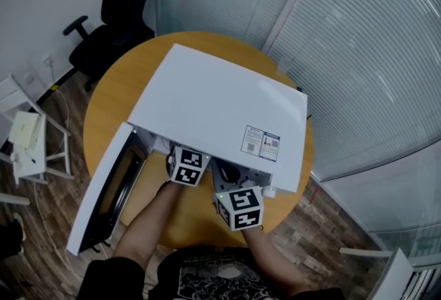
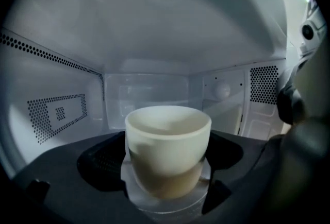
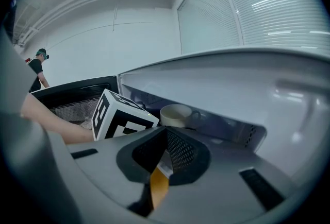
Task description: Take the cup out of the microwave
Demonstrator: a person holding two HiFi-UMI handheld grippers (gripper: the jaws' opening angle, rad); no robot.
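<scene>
A white microwave stands on a round wooden table with its door swung open to the left. Inside the cavity a cream cup stands on a glass disc. My left gripper reaches in, and its dark fingers lie against both sides of the cup. In the right gripper view the cup shows with its handle to the right, just past the left gripper's marker cube. My right gripper hangs shut and empty outside the microwave's front; in the head view it is at the right.
A black office chair stands behind the table and a white stand is at the left. Blinds cover the glass walls at the right. A person stands far off in the room. The microwave's perforated side walls lie close around the cup.
</scene>
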